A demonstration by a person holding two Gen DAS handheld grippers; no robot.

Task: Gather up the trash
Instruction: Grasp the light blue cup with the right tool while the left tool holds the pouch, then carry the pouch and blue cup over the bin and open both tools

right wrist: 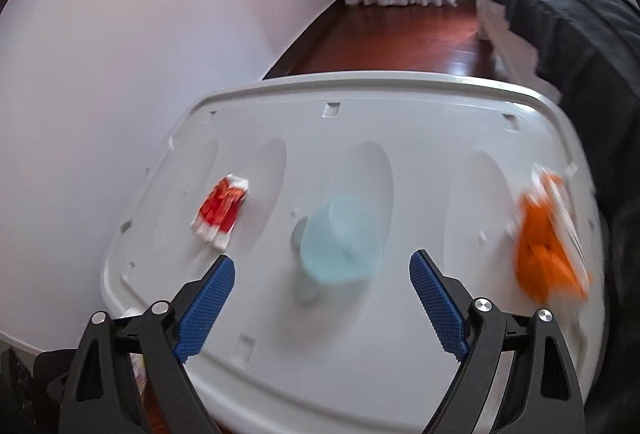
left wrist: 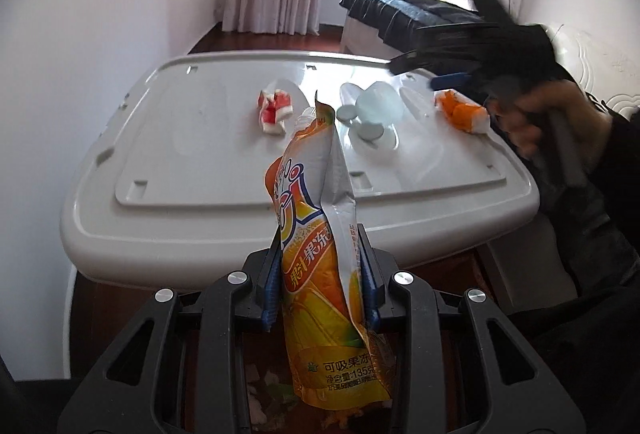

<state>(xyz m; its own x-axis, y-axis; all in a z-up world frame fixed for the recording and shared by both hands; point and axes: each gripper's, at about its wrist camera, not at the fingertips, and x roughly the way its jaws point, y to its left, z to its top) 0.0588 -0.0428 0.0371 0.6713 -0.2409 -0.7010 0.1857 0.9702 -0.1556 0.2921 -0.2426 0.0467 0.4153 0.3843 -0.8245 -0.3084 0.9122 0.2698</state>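
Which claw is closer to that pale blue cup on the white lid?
Right. The right claw hovers open just before the pale blue cup; the left claw is back off the white lid, gripping an orange pouch.

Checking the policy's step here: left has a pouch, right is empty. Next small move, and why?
Probably lower the left gripper and release the orange jelly pouch into the trash below it: the pouch is clamped and hangs over what looks like litter in a bin. The right gripper, open, hangs over the pale blue cup on the white lid.
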